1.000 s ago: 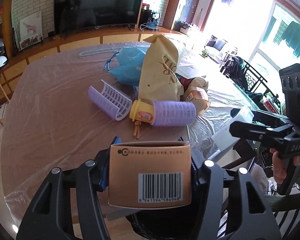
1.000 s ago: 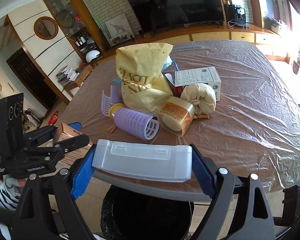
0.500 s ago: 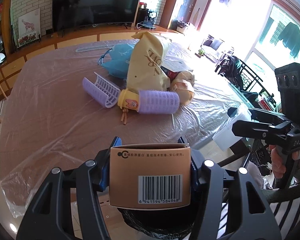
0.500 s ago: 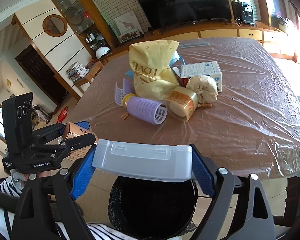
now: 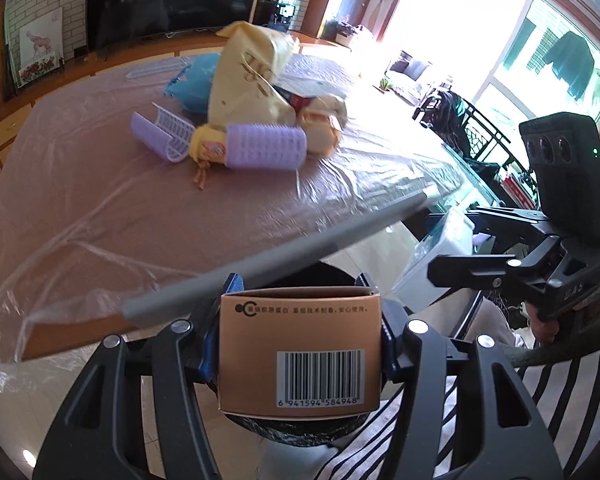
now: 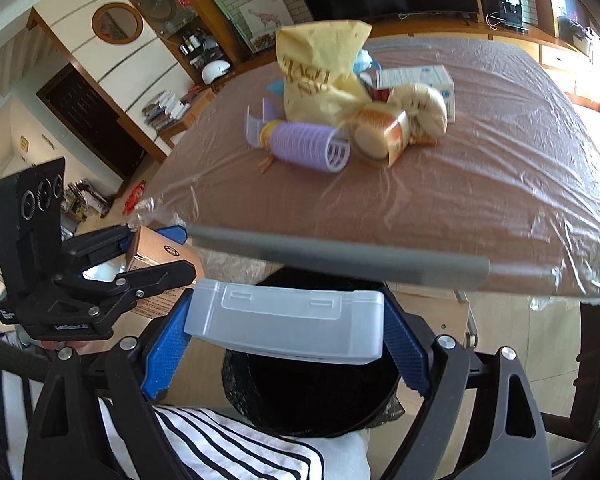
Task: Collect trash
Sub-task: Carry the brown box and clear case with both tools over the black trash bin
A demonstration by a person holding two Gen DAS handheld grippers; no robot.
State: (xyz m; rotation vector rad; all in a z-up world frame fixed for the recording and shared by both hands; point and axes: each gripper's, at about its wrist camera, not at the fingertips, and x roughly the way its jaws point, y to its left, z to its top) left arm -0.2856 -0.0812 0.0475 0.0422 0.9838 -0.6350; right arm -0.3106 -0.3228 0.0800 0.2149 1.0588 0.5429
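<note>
My left gripper (image 5: 300,354) is shut on a brown cardboard box (image 5: 300,350) with a barcode, held over the black-lined trash bin (image 5: 300,432) below the table's edge. My right gripper (image 6: 286,334) is shut on a translucent white plastic case (image 6: 286,320), also above the bin (image 6: 308,396). The right wrist view shows the left gripper (image 6: 156,256) with its box (image 6: 160,260) at the left; the left wrist view shows the right gripper (image 5: 452,240) with the case (image 5: 436,264) at the right.
On the plastic-covered brown table (image 5: 100,208) lie a yellow bag (image 5: 248,80), purple hair rollers (image 5: 266,146), a blue bag (image 5: 196,80), wrapped bread (image 6: 384,134) and a white box (image 6: 416,78). A grey table edge (image 6: 332,254) runs just ahead. A striped sleeve (image 6: 228,444) is below.
Both grippers have drawn back from the table with their loads; the table edge now lies ahead and the bin sits directly beneath them. The grips are unchanged.
</note>
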